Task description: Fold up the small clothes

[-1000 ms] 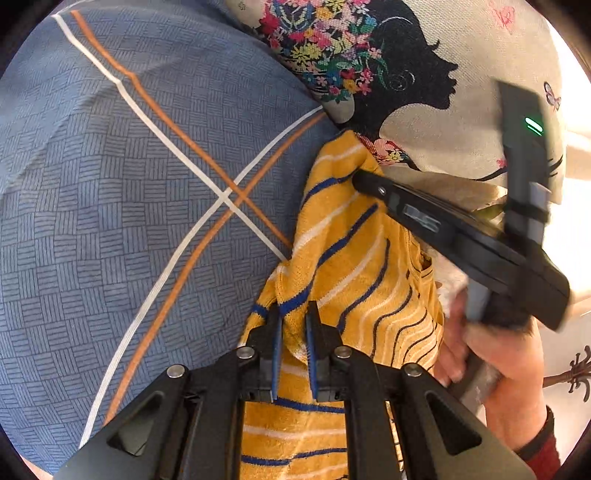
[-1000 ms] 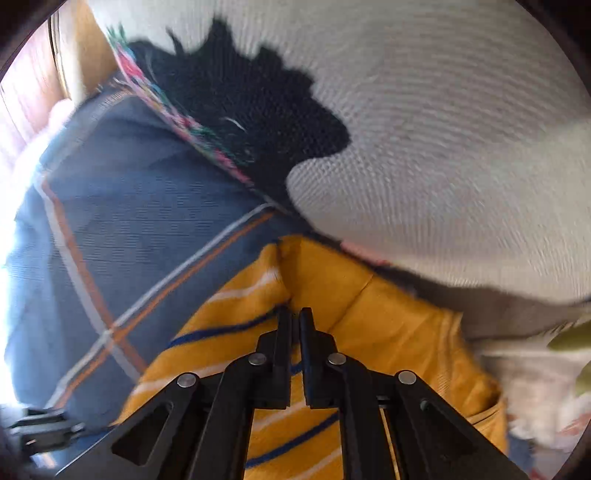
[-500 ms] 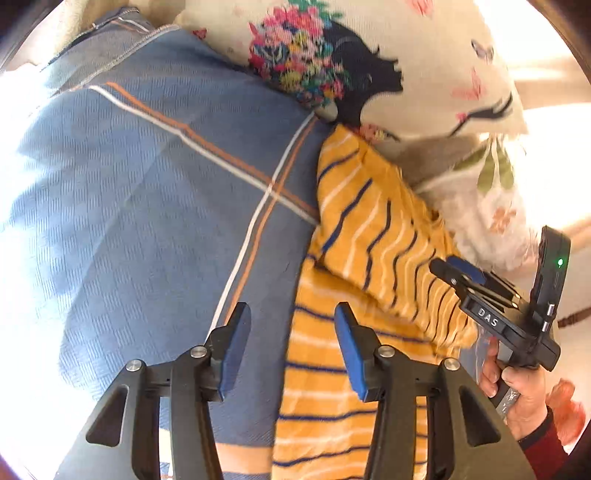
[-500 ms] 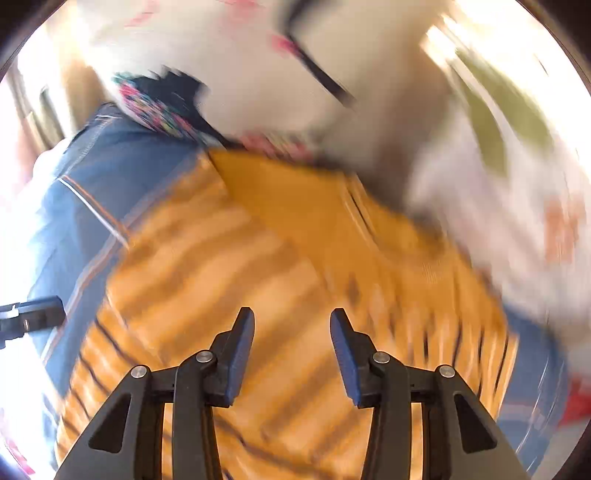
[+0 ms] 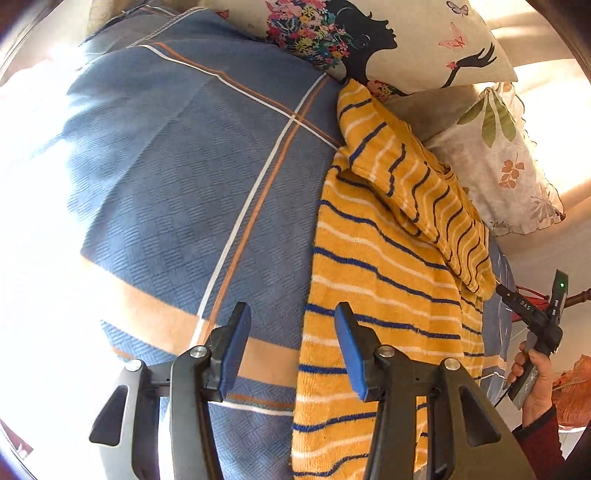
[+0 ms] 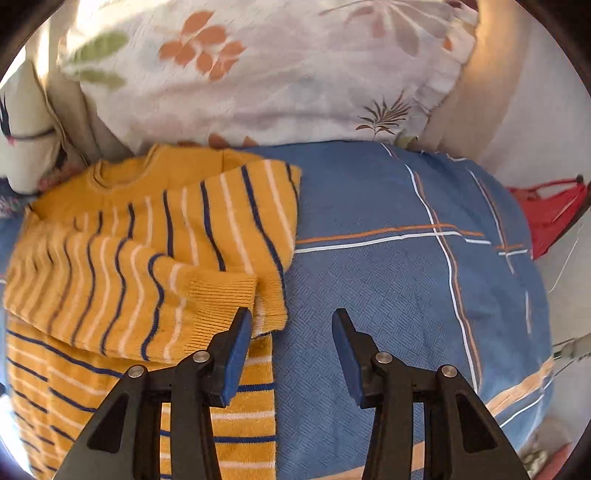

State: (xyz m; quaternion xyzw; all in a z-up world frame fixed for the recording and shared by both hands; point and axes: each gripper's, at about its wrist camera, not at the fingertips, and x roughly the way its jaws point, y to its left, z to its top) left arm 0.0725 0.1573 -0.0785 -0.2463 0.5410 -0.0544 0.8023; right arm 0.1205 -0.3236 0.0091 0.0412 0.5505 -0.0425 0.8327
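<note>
A small yellow sweater (image 5: 380, 266) with blue and white stripes lies on a blue checked bedspread (image 5: 192, 184). Its sleeves are folded across the upper body. It also shows in the right wrist view (image 6: 147, 266), with the ribbed cuff (image 6: 229, 291) lying just ahead of the left finger. My left gripper (image 5: 291, 339) is open and empty, hovering over the sweater's left edge. My right gripper (image 6: 291, 343) is open and empty over the sweater's right edge; it also shows in the left wrist view (image 5: 532, 314), held in a hand at the far right.
A cream pillow (image 5: 406, 33) with a black silhouette print and a white floral pillow (image 5: 506, 155) lean at the head of the bed, touching the sweater's top. The floral pillow fills the top of the right wrist view (image 6: 258, 66). A red object (image 6: 550, 210) lies beyond the bed's right edge.
Both grippers were shut on sweater fabric a second ago, then opened and let it go. Both have pulled back, and the folded sleeve now lies flat on the sweater.
</note>
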